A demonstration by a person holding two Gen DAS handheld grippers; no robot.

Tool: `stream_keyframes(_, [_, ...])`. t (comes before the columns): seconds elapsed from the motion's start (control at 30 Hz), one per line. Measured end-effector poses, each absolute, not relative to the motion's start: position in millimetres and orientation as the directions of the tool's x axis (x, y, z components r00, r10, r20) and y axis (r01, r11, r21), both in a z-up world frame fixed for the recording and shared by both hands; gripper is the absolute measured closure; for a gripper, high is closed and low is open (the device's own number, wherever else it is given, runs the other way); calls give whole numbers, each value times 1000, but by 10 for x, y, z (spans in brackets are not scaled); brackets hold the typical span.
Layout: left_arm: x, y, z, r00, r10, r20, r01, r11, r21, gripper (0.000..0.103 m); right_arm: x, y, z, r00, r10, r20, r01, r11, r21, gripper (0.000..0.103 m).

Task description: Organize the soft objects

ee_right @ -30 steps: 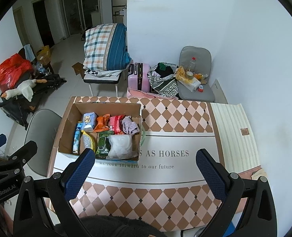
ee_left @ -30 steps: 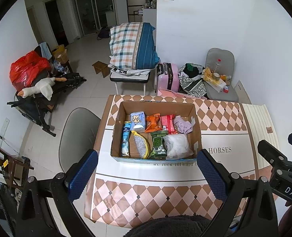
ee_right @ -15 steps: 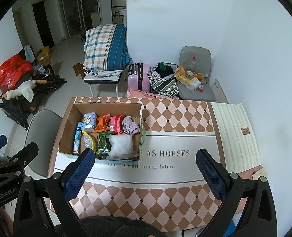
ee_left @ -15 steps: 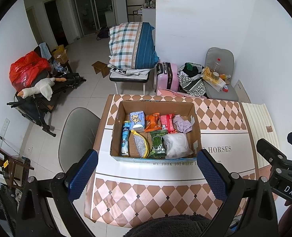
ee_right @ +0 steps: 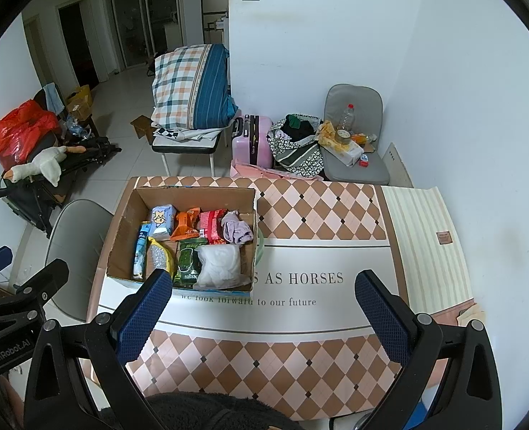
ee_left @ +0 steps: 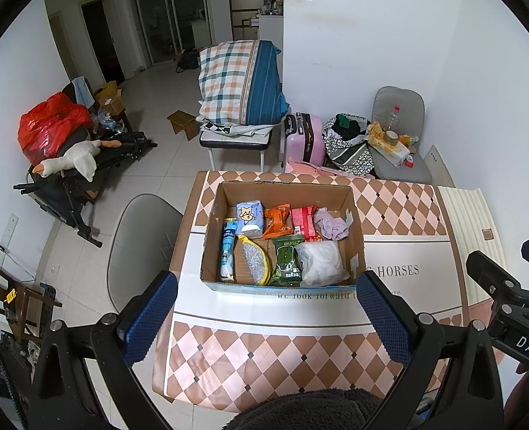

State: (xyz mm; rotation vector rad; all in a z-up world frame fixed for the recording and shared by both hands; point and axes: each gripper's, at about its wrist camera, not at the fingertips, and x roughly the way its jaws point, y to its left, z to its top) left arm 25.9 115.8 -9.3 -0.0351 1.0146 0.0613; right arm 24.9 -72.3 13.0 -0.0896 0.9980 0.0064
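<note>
Box vs me: the open brown cardboard box (ee_left: pixel 282 236) is sitting on the diamond-patterned worktop (ee_left: pixel 264 344), straight ahead of my left hand-held gripper (ee_left: pixel 269 317) and just beyond its tips; from my right hand-held gripper (ee_right: pixel 264 313) it's lying ahead and off to the left.
Nearer hand: I'm judging the left one, since the box is centred btwn its fingers; the right's left finger is only overlapping the box's near corner in view.
Grippers: both are hanging wide apart, nothing btwn the blue pads, neither touching the box.
Soft things: the crumpled lilac cloth (ee_left: pixel 330 224) is lying in the far right corner; the white soft bundle in clear plastic (ee_left: pixel 320 263) is sitting near-right against the front wall, closest to me.
Long axis: box is running left-right across me; the white bundle's long side is running roughly front-to-back, so I'm thinking a left-right pinch fits.
Other contents: blue tube (ee_left: pixel 228 247), pale blue tissue pack (ee_left: pixel 249 218), orange snack packet (ee_left: pixel 278 220), red packet (ee_left: pixel 303 222), green packet (ee_left: pixel 287 259), yellow-edged mesh thing (ee_left: pixel 251 263) – all packed close.
Hidden/unclear: near wall is cutting off the items' lower ends; printed text on worktop partly covered; can't tell what the mesh thing is; something greenish behind the box's right side in right view, unclear.
</note>
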Motion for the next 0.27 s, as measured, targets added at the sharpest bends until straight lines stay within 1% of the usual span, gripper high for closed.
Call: stream_keyframes(0.27, [225, 1163, -72, 534, 39, -844, -70, 998, 2, 1, 236, -723, 143, 541, -36, -840, -45, 996, -71, 0])
